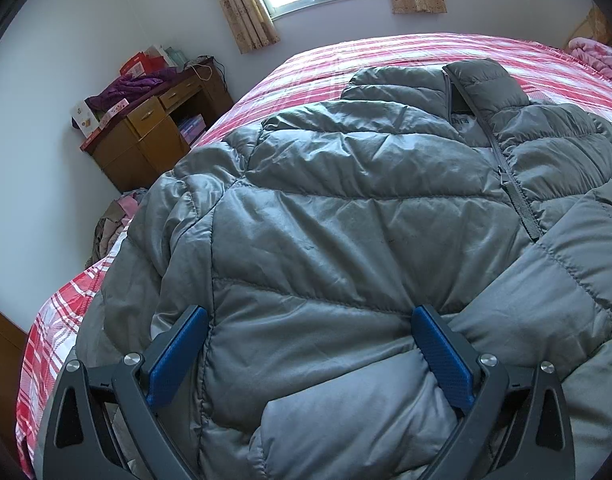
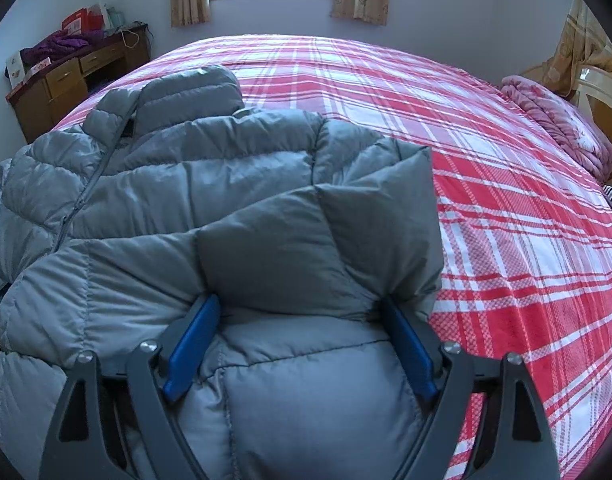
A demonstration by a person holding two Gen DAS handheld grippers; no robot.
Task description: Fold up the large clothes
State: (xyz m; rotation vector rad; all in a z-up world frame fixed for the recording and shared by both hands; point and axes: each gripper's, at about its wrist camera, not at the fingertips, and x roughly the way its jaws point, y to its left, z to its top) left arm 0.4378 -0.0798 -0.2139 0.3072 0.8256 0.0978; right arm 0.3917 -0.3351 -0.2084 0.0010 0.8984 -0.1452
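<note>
A grey puffer jacket [image 1: 366, 200] lies front up on the red plaid bed [image 1: 386, 50], collar toward the window, zipper closed. My left gripper [image 1: 310, 316] is open, its blue pads [image 1: 174, 356] wide apart over the jacket's lower left part. The jacket also shows in the right wrist view [image 2: 226, 184], with its right sleeve folded across the front. My right gripper [image 2: 300, 304] is open, its blue pads [image 2: 192, 344] straddling the folded sleeve near the jacket's hem. Neither gripper clamps the fabric.
A wooden desk [image 1: 154, 128] with boxes and purple cloth stands left of the bed by the wall. A pink blanket [image 2: 558, 128] lies at the bed's right end by the headboard. Plaid sheet [image 2: 506, 200] stretches right of the jacket. Clothes are piled on the floor [image 1: 114, 220].
</note>
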